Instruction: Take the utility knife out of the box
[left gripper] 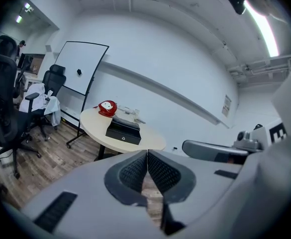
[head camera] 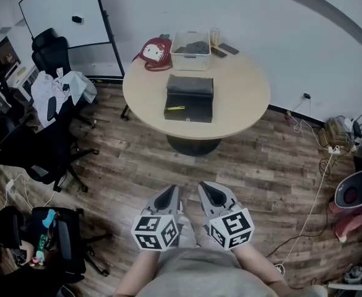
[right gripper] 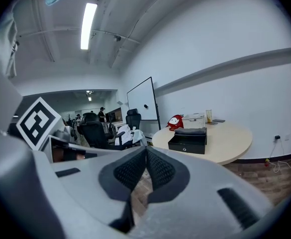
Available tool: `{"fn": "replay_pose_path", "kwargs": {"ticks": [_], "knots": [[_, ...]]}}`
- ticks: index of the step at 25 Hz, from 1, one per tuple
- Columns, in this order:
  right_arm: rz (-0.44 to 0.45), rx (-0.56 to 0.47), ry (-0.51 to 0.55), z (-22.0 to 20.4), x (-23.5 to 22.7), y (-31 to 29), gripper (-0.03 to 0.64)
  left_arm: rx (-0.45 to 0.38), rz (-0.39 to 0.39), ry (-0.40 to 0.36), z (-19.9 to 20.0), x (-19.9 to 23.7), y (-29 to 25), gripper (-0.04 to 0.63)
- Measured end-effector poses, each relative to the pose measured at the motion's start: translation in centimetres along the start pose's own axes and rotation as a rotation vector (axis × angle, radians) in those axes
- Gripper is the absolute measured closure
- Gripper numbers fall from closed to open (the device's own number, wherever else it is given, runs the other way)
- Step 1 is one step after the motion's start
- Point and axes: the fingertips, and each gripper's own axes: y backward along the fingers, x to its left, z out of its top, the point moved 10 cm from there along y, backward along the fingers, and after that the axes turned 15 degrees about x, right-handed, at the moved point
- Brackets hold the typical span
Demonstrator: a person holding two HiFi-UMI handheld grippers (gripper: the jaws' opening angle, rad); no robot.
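Chairs (head camera: 44,147) crowd the left, open floor (head camera: 255,166) ahead, cables (head camera: 320,178) right. Left tongs (head camera: 168,197) and right tongs (head camera: 210,193) are pinched closed and empty, well short of the surface's (head camera: 245,98) near edge. Box (head camera: 189,101) sits mid-surface. Utility knife (head camera: 176,108) is probably the yellow streak at its left, too small to confirm. Red bag (head camera: 156,53) and basket (head camera: 190,53) sit at the far edge.

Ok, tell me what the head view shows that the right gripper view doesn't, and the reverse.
Head view only: the inside of the open black box, with a yellow item, probably the utility knife, and floor cables. Right gripper view only: the ceiling light and distant people in the office. Both: the round table, black box, red bag, whiteboard.
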Motion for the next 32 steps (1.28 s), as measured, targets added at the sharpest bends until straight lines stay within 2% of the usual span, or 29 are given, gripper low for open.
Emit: {"fn": "replay_pose_path", "kwargs": {"ticks": [17, 25, 32], "knots": [[-0.007, -0.011, 0.026, 10.0, -6.3, -13.2, 0.617, -0.031, -0.052, -0.006, 12.6, 8.7, -9.7, 0.591], [-0.011, -0.017, -0.001, 13.2, -8.9, -18.6, 0.617, -0.009, -0.06, -0.007, 16.7, 12.5, -13.5, 0.592], [-0.023, -0.03, -0.021, 14.7, -10.2, -22.0, 0.617, 0.01, -0.074, -0.018, 18.7, 15.4, -15.9, 0.592]]}}
